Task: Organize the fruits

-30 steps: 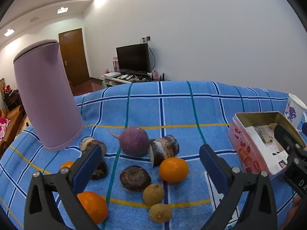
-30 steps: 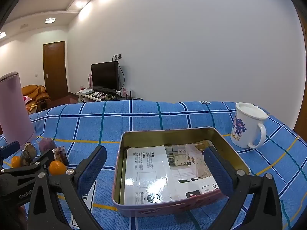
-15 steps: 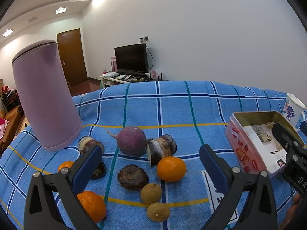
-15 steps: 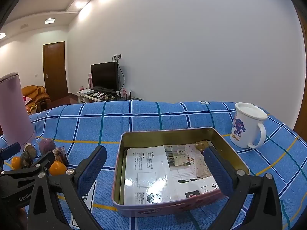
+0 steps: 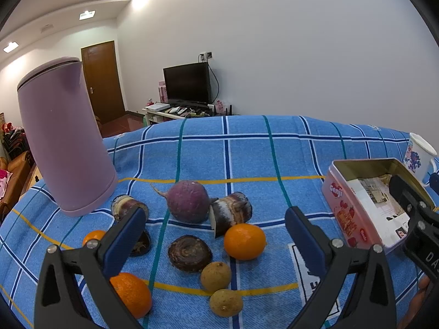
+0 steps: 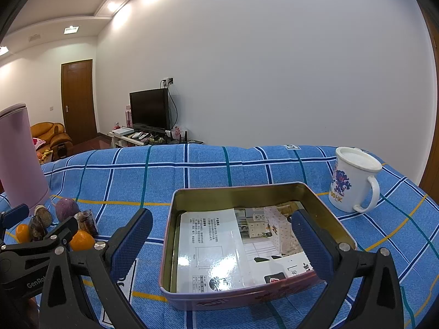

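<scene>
Left wrist view: my left gripper hangs with fingers spread above the fruit pile, framing the orange, likely first pick. Tin sits right of the pile; my right gripper waits there, fingers apart, empty.

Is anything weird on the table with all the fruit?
Yes. A purple turnip-like root sits among the oranges, and the tin meant for sorting holds only printed paper, no fruit yet. Nothing looks spilled or broken.
</scene>
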A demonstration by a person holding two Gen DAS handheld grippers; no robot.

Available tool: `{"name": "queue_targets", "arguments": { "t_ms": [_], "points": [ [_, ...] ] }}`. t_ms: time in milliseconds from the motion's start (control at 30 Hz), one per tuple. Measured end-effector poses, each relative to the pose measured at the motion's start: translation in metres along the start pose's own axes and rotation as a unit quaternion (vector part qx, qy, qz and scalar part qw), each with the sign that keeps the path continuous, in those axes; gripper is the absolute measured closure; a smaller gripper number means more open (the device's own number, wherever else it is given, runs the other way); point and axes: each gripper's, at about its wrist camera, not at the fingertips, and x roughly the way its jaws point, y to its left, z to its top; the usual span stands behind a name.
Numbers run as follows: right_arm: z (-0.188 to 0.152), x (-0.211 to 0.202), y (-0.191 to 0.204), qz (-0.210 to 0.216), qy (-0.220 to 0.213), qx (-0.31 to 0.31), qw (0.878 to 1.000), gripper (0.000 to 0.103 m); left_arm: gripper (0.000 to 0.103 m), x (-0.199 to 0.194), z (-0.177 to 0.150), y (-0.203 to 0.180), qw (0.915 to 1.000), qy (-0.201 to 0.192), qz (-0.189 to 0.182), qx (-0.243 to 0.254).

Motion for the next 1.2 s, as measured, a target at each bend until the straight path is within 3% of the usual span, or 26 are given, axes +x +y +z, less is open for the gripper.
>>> {"name": "queue_targets", "arguments": {
  "t_ms": [1200],
  "points": [
    [-0.0013,0.0016,-0.0005,-0.003,0.0,0.0,1.0,0.001,0.0,-0.0042,-0.0006,-0.005,1.0,-0.003,-0.004,0.006]
  ]
}}
